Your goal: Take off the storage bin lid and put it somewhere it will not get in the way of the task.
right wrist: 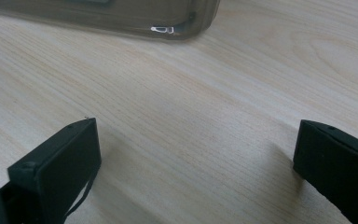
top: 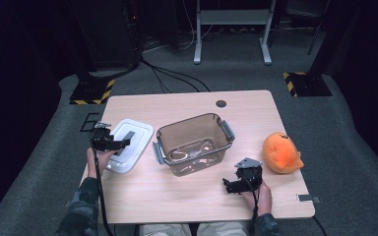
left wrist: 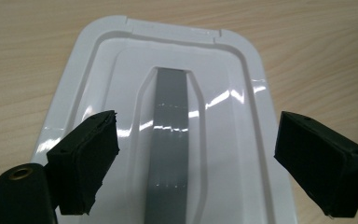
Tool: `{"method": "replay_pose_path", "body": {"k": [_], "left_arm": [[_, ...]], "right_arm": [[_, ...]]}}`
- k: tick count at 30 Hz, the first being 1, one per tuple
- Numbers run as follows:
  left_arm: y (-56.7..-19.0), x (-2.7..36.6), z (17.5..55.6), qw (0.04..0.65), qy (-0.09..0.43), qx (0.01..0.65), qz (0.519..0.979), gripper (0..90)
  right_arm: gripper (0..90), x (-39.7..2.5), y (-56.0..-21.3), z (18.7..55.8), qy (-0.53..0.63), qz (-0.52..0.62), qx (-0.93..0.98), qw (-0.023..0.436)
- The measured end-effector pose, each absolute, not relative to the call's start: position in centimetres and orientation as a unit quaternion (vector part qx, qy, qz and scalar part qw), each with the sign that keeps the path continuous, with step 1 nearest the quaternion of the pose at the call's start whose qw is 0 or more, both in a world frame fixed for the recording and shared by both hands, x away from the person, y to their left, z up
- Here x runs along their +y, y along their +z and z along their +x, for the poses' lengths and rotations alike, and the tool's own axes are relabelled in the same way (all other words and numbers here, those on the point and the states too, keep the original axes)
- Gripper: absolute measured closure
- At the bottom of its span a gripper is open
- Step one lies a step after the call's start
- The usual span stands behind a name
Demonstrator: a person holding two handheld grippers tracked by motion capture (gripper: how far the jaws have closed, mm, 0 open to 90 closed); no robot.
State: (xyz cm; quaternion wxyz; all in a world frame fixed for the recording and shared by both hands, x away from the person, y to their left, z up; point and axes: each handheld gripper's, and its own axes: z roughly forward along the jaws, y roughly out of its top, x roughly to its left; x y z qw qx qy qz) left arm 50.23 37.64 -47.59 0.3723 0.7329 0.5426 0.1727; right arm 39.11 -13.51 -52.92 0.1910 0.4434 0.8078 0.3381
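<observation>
Surface [top: 187, 196]: brown clear bin [top: 194, 142] at centre, lid off. White lid [left wrist: 168, 116] flat on surface just left of bin; likely light, stiff, glossy-slick plastic. Best grip: raised grey handle strip [left wrist: 170, 140], not rim. Left claw [left wrist: 196, 163] wide, straddling strip, low over lid. Right claw [right wrist: 196, 163] wide, empty, low near bin's front.

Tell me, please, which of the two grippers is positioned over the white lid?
The left gripper: its open jaws straddle the white lid's grey handle, while the right gripper is over bare table.
</observation>
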Motion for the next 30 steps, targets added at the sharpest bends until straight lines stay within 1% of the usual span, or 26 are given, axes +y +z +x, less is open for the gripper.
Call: {"method": "replay_pose_path", "body": {"k": [1,2,7,9,24,30], "left_arm": [[-47.4,37.4,50.0,0.378,0.172,0.541,0.731,11.7],[-47.0,37.2,49.8,0.377,0.182,0.530,0.737,11.3],[-46.5,36.1,48.5,0.378,0.186,0.505,0.753,9.7],[-46.6,35.6,47.9,0.376,0.185,0.497,0.760,8.3],[-47.3,32.3,43.2,0.366,0.189,0.448,0.794,6.1],[-48.0,30.8,41.4,0.363,0.202,0.425,0.805,5.8]], "right_arm": [[0.0,-13.5,-52.9,39.1,0.338,0.442,0.808,0.193],[0.0,-13.5,-52.9,39.1,0.339,0.443,0.808,0.193],[0.0,-13.6,-53.0,39.2,0.339,0.443,0.807,0.193],[0.0,-13.6,-53.0,39.2,0.339,0.443,0.807,0.192],[0.0,-13.6,-52.9,39.2,0.340,0.443,0.808,0.190],[0.0,-13.6,-52.9,39.2,0.340,0.442,0.808,0.190]]}}
